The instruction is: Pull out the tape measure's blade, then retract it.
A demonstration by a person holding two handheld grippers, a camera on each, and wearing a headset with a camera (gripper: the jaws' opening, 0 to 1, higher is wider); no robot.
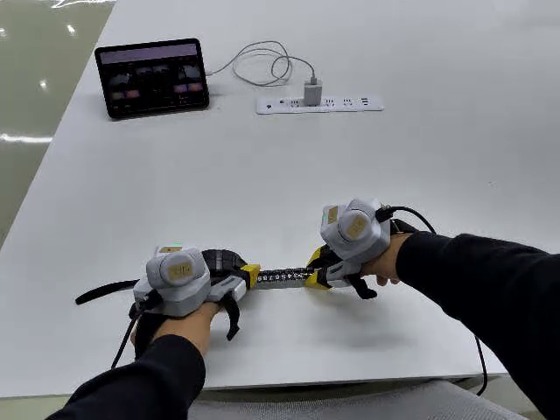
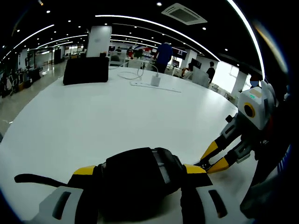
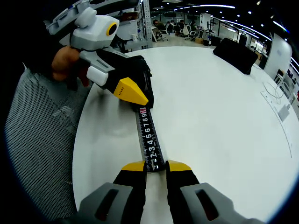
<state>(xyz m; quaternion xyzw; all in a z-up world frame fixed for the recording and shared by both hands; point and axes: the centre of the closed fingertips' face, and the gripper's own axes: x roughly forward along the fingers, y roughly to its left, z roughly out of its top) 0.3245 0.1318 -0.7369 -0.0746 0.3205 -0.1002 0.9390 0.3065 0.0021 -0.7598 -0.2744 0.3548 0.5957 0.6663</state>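
1. Two grippers meet low over the white table (image 1: 350, 175), near its front edge, toward 6 o'clock in the head view.
2. The left gripper (image 1: 238, 273) has its jaws closed around the black tape measure case (image 1: 223, 261). In the left gripper view the case (image 2: 140, 182) sits between the two yellow-tipped jaws of that gripper (image 2: 140, 170), touching both.
3. The blade (image 1: 282, 276) runs out of the case toward 3 o'clock in the head view and lies flat just above the table, with its numbers facing up.
4. The right gripper (image 1: 313, 271) has its jaws pinching the blade's free end. In the right gripper view the blade (image 3: 149, 137) leads from the gripper's jaws (image 3: 156, 166) toward 12 o'clock, up to the case (image 3: 140, 74) held by the left gripper (image 3: 131, 91).
5. Only a short length of blade is out, so the grippers are near each other.
6. In the left gripper view the right gripper (image 2: 215, 156) comes in at 3 o'clock.
7. A black strap (image 1: 105, 290) trails from the case toward 9 o'clock and lies on the table.
8. At 11 o'clock on the far side of the table a tablet (image 1: 151, 76) stands propped up with its screen lit.
9. At 12 o'clock lies a white power strip (image 1: 319, 104) with a charger (image 1: 312, 91) plugged in. A looped cable (image 1: 262, 66) leads from the charger toward the tablet.
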